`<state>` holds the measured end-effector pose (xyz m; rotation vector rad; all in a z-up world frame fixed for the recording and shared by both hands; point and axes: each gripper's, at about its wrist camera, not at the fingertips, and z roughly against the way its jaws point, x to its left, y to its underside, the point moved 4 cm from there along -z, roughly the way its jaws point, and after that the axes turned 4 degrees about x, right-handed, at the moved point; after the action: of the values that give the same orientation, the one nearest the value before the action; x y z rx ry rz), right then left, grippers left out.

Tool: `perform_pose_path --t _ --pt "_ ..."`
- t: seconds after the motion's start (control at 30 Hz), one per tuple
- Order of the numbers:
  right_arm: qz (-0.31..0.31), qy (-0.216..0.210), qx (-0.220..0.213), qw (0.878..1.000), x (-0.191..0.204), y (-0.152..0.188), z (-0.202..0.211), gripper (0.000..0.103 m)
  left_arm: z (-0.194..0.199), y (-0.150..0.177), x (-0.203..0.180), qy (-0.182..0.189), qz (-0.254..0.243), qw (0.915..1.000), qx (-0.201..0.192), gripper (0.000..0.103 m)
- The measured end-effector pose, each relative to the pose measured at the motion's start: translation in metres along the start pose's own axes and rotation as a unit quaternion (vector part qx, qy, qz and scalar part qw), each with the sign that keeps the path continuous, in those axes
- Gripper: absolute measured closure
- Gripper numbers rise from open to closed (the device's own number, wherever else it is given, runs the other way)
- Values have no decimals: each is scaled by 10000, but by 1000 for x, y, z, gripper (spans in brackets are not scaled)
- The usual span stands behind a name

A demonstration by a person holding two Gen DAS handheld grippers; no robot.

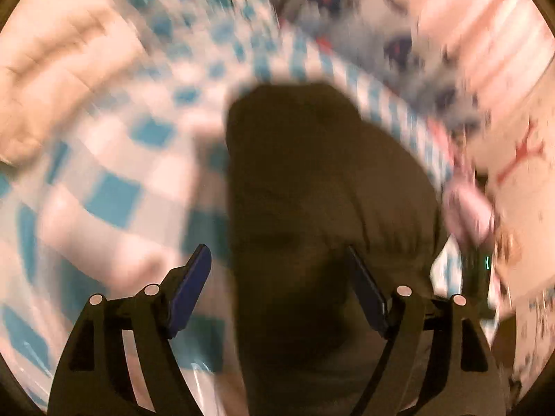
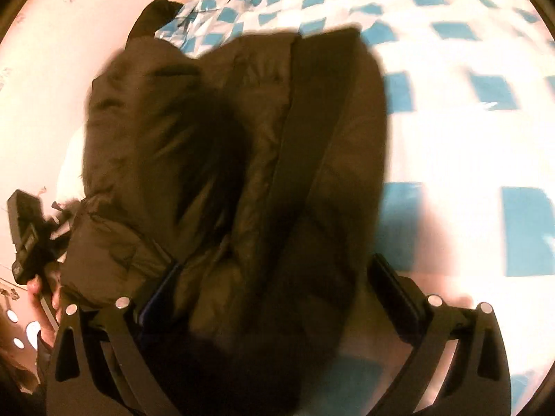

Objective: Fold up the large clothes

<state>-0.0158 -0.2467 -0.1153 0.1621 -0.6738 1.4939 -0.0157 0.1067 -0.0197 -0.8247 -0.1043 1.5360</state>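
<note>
Dark jacket (image 2: 239, 159) bunched on checked sheet (image 2: 451, 79), looks partly folded, not yet neat. Right tool (image 2: 277, 291) spread wide around its near end, grip unclear. Left tool (image 1: 277, 277) fingers apart, jacket between them.

Warm, pinkish light; whites blown out. Left view was heavily motion-blurred, right view milder. Fisheye bending, dark vignette at corners.

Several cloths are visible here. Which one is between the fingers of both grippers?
The dark brown puffy jacket. It fills the gap of the left gripper and the right gripper. The blue-and-white checkered sheet only lies underneath.
</note>
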Motion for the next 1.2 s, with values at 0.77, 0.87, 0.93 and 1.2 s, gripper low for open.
perform_pose_path --t 0.77,0.87,0.93,1.2 --pt "-945 105 -1859 9780 1 -106 -64 7 -82 6 -104 448 -2084 9770 -86 24" --pt "-968 65 -1678 9810 2 -107 -63 7 -87 15 -111 41 -2403 9705 -198 23" --pt "-949 163 -1721 9804 7 -101 -47 7 -86 17 -111 -108 -2472 9685 -269 23" --pt "-440 703 -2480 9652 43 -46 -2 7 -80 15 -105 -163 -2377 9704 -392 22"
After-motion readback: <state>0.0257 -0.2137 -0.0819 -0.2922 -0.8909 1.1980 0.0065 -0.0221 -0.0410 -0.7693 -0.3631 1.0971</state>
